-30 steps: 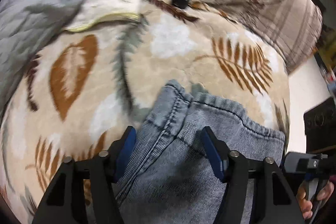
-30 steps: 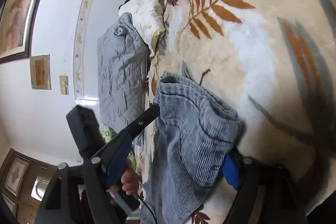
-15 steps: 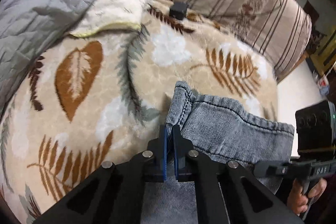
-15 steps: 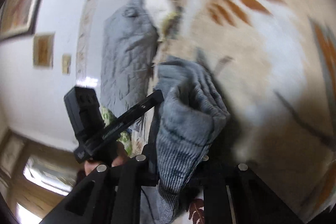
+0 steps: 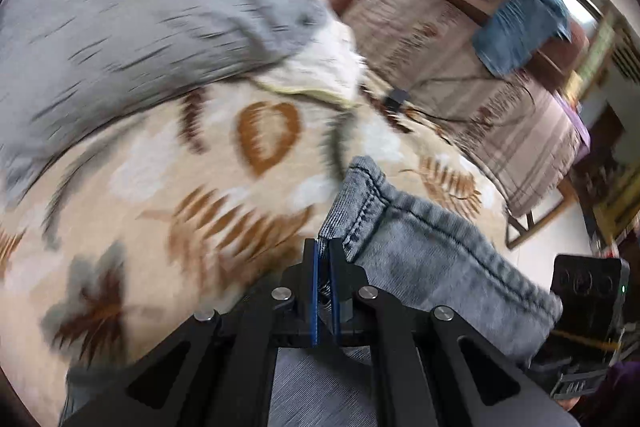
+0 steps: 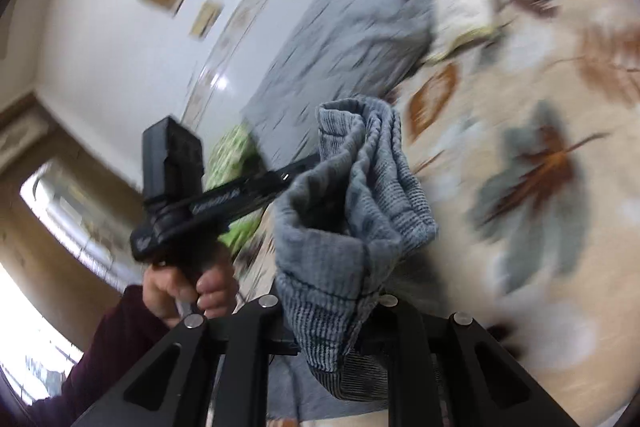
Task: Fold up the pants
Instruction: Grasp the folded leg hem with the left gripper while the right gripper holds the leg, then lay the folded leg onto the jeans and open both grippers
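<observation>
1. The left gripper [image 5: 324, 259] has its jaws pressed together on the hem edge of the pants [image 5: 420, 247], the blue pads squeezing a thin strip of grey denim beside the stitched seam.
2. From that pinch the pants run rightward along the hem toward the right gripper [image 5: 586, 311], whose black body shows at the right edge of the left wrist view.
3. In the right wrist view, the right gripper [image 6: 332, 311] has the pants [image 6: 352, 219] bunched up between its fingers; the cloth covers the pads, so the jaws look clamped on the fabric, though the exact contact is hidden.
4. The gathered denim rises above the right gripper in thick folds, with more grey cloth hanging below the fingers.
5. The left gripper [image 6: 304, 167] appears in the same view to the left, its tip reaching the bunched cloth, with the person's left hand [image 6: 188, 287] wrapped around the handle.
6. The pants are over a bed covered by a beige blanket [image 5: 160, 187] printed with brown and grey leaves.
7. A grey quilt [image 5: 132, 39] lies at the far side of the blanket, with a white cloth [image 5: 324, 67] beside it.
8. Both views are motion-blurred.
</observation>
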